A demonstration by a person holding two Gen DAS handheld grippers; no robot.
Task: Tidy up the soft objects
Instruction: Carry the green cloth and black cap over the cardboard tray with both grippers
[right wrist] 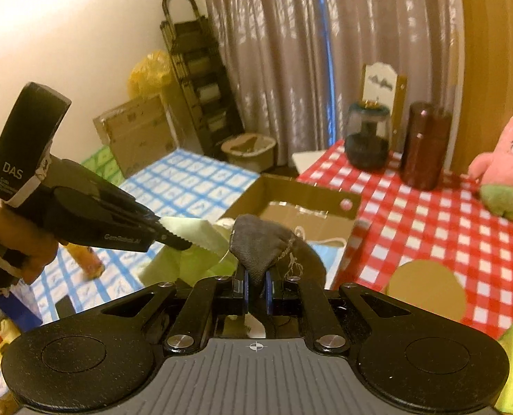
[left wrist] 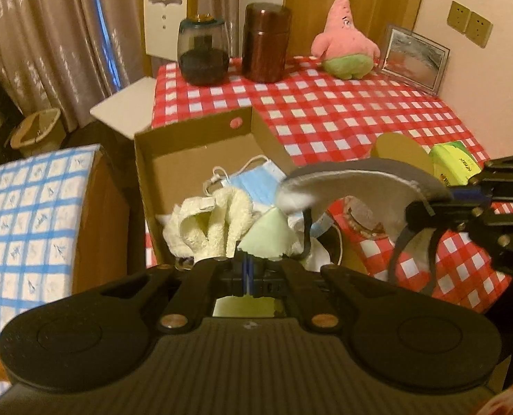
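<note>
My left gripper is shut on a pale green cloth and holds it over the open cardboard box; it also shows in the right wrist view, with the cloth in its jaws. My right gripper is shut on a grey cap above the box; in the left wrist view it comes in from the right with the cap. The box holds a cream towel and blue face masks.
A red checked tablecloth carries a dark glass jar, a brown canister, a pink starfish plush, a framed photo, a round cardboard disc and a green packet. A blue checked surface lies left.
</note>
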